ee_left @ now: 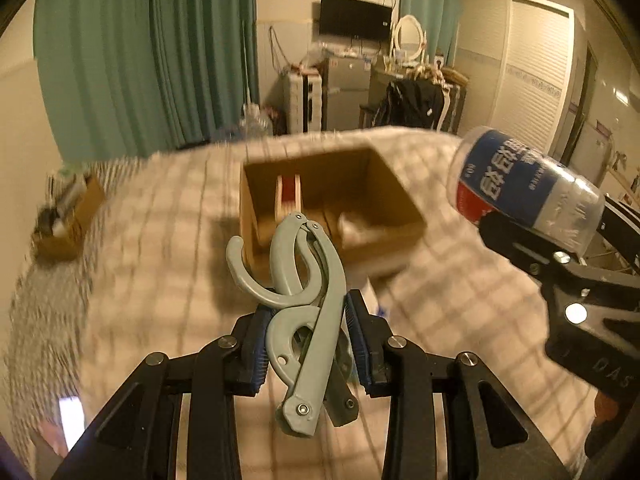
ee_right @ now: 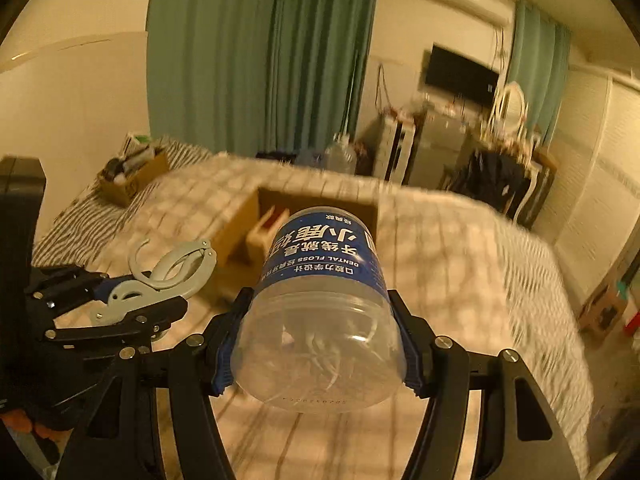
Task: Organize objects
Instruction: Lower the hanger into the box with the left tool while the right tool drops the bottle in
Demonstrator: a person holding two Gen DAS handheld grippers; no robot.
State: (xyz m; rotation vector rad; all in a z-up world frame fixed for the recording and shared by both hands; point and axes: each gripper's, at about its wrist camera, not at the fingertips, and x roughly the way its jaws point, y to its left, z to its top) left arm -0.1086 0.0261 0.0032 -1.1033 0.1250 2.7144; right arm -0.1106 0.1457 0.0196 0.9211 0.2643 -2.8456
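Note:
My left gripper (ee_left: 306, 336) is shut on a grey plastic hook clip (ee_left: 304, 300) and holds it above the checked bed cover, just short of an open cardboard box (ee_left: 384, 184). The box holds a red and wood-coloured item (ee_left: 288, 194). My right gripper (ee_right: 316, 344) is shut on a clear dental floss jar (ee_right: 320, 304) with a blue label, held tilted above the bed on the near side of the same box (ee_right: 236, 224). The jar (ee_left: 524, 184) and right gripper also show at the right of the left wrist view. The clip (ee_right: 168, 272) and left gripper (ee_right: 132, 304) show at the left of the right wrist view.
A second cardboard box (ee_left: 68, 220) with several items sits at the bed's far left corner (ee_right: 132, 176). Beyond the bed stand green curtains (ee_left: 160, 52), a water bottle (ee_right: 340, 156), a small fridge (ee_left: 344, 88), a chair with dark clothes (ee_left: 412, 100) and a wardrobe (ee_left: 532, 72).

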